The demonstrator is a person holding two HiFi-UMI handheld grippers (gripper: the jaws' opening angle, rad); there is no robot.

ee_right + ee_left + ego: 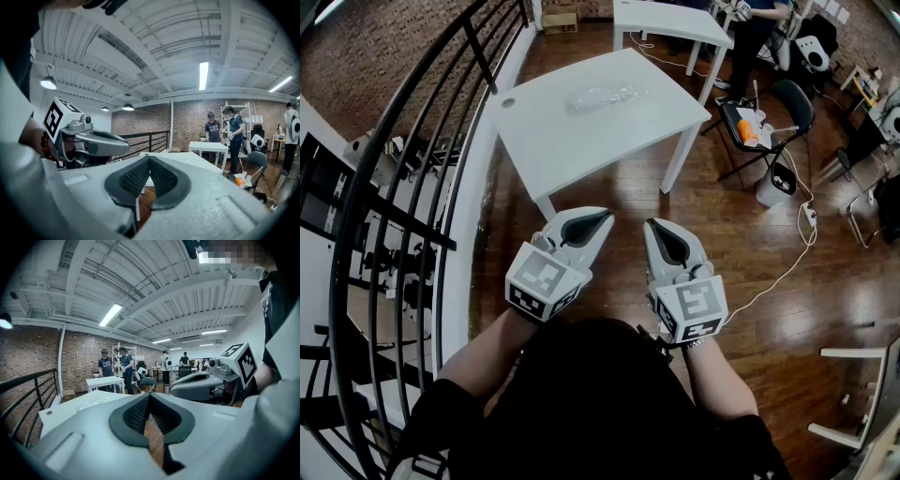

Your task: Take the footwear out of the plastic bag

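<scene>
Looking down in the head view, the plastic bag (602, 96) lies crumpled near the middle of the white table (553, 141), well apart from both grippers. Its contents cannot be made out. The film shows only as a pale, glossy, wrinkled patch, and no footwear can be told inside it. In the left gripper view the bag is a faint shiny smear on the tabletop, equally unreadable.

The left gripper (606, 217) and right gripper (649, 223) are held side by side over the wooden floor (741, 234), short of the table's near edge, with their tips towards it. The person's forearms are cut off by dark clothing at the bottom of the frame.

Each gripper's own view shows its jaws drawn together at the tips with nothing between them. A narrow teardrop gap lies behind the tips, where the pads (136, 414) curve apart. The pads are dark rubber with a fine cross-hatched grid. The shells are smooth, matt, pale grey plastic, tapering forward.

The table has a flat top, straight square legs and a small round hole (507, 102) near one far corner. A black railing (403, 187) of curved metal bars runs along the left. A dark chair (773, 112) right of the table carries an orange item that cannot be identified.
</scene>
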